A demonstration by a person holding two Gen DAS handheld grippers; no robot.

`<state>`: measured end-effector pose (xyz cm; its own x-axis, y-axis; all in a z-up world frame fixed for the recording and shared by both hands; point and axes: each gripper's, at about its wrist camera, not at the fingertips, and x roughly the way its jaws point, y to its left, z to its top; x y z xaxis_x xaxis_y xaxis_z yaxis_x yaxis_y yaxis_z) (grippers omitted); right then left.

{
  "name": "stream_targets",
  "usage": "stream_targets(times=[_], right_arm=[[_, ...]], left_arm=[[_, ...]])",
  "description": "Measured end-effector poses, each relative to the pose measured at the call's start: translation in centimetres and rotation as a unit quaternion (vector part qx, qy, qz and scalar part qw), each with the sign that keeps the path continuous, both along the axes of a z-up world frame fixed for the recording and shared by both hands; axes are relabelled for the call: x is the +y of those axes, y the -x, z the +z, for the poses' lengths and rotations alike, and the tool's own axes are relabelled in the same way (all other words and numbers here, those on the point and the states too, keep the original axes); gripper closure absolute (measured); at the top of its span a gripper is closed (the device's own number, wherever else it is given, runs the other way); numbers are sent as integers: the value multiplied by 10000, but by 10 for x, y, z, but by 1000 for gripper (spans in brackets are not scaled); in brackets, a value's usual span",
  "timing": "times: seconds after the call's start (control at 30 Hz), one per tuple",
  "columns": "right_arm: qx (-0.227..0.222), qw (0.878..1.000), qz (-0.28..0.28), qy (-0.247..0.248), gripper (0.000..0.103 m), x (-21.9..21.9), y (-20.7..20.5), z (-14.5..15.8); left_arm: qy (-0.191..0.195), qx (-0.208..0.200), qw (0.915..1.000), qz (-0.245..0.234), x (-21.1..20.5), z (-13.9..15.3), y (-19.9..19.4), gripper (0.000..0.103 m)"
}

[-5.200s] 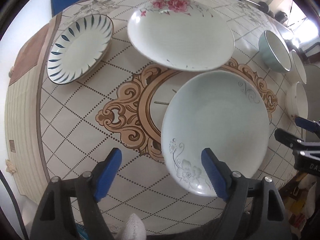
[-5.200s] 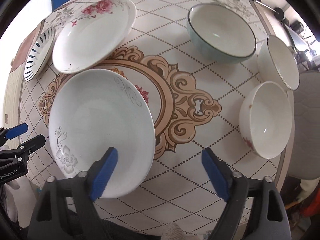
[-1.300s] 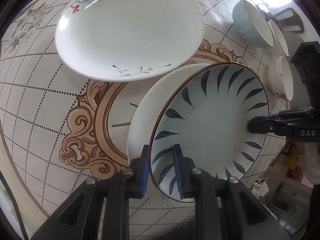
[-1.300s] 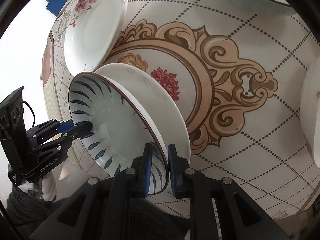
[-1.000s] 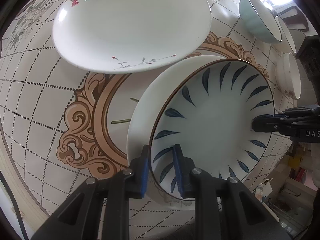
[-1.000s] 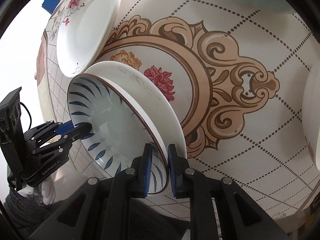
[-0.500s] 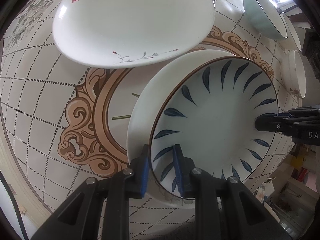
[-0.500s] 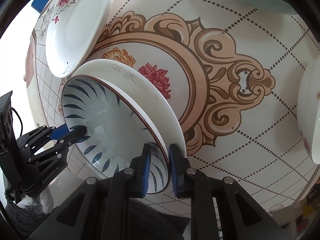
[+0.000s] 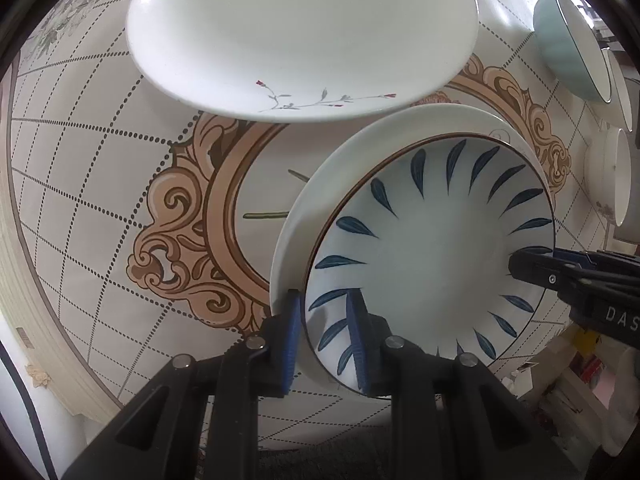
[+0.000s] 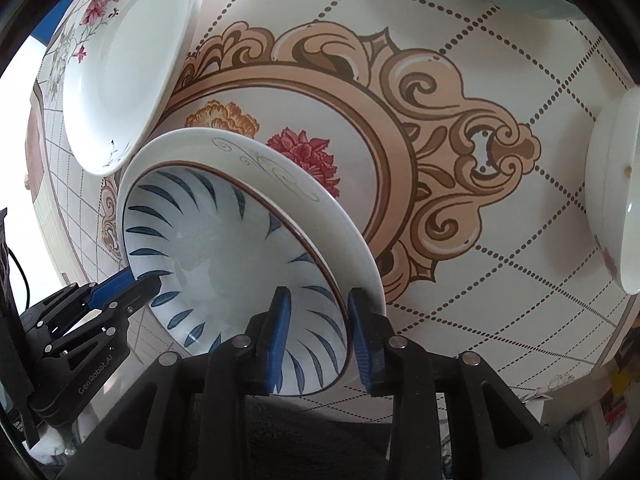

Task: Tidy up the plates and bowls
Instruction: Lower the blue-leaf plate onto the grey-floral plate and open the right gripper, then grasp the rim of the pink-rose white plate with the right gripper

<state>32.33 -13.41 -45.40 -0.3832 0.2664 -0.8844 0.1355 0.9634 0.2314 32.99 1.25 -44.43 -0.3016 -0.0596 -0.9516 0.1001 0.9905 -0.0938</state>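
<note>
"GenRobot.AI" on left gripper (image 10: 132,284); both clamp stacked plates (image 9: 432,248)

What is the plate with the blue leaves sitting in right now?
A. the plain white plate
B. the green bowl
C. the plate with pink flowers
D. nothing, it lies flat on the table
A: the blue-leaf plate nests inside the plain white plate, whose rim shows around it.

Both grippers' jaws pinch the blue-leaf plate (image 10: 224,248).

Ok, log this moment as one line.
left gripper: shut on stacked blue-leaf plate | right gripper: shut on same stack | under it: white scroll-pattern plate
</note>
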Motion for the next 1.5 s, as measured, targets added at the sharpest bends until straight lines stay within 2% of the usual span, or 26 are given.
stream_targets(times=[0.17, 0.23, 0.27, 0.3, 0.37, 0.4, 0.47, 0.53, 0.73, 0.8, 0.87, 0.97, 1.1, 1.37, 1.43, 1.5], right_arm=[[-68, 9999, 93, 43, 35, 21, 0, 11], [-172, 9997, 157, 107, 32, 27, -1, 17], [-220, 9994, 199, 154, 26, 30, -1, 20], [-306, 9988, 281, 259, 14, 33, -2, 24], [-551, 9961, 505, 467, 9, 41, -2, 34], [-640, 9947, 592, 552, 9, 44, -1, 39], [-797, 9923, 712, 633, 9, 50, 2, 47], [-886, 9911, 765, 634, 9, 56, 7, 55], [-1092, 9930, 460, -3, 4, 58, 3, 73], [-1241, 9912, 311, -350, 4, 56, -10, 78], [-1342, 9890, 174, -600, 4, 55, -27, 81], [-1536, 9859, 80, -654, 4, 50, -58, 82], [-1609, 9857, 5, -506, 4, 41, -102, 72], [-1472, 9847, -204, -910, 6, 47, -173, 37], [-1514, 9848, -195, -831, 11, 50, -187, 30], [-1579, 9836, -112, -859, 22, 53, -197, 32]], left_arm=[[-81, 12, 10000, 30, -2, 5, -2, 82], [-64, 38, 9999, 129, 3, 9, -3, 80], [-47, 40, 9998, 186, 5, 12, -3, 76], [-32, 1, 9997, 230, 8, 16, -3, 74], [-47, -130, 9995, 277, 11, 25, -3, 66], [-54, -192, 9993, 314, 11, 29, -2, 63], [-94, -348, 9987, 373, 19, 37, 2, 40], [-156, -569, 9974, 415, 23, 45, 5, 30], [-59, -1154, 9905, 747, 49, 64, -1, 29], [25, -1406, 9872, 752, 57, 72, -11, 29], [-86, -1646, 9840, 678, 63, 81, -28, 29], [-121, -1886, 9802, 585, 80, 85, -53, 29], [-27, -1859, 9806, 625, 92, 76, -86, 29], [416, -1251, 9868, 938, 116, 26, -148, 29], [567, -1146, 9869, 980, 120, 14, -159, 29], [727, -1007, 9866, 1058, 124, 1, -167, 37]])
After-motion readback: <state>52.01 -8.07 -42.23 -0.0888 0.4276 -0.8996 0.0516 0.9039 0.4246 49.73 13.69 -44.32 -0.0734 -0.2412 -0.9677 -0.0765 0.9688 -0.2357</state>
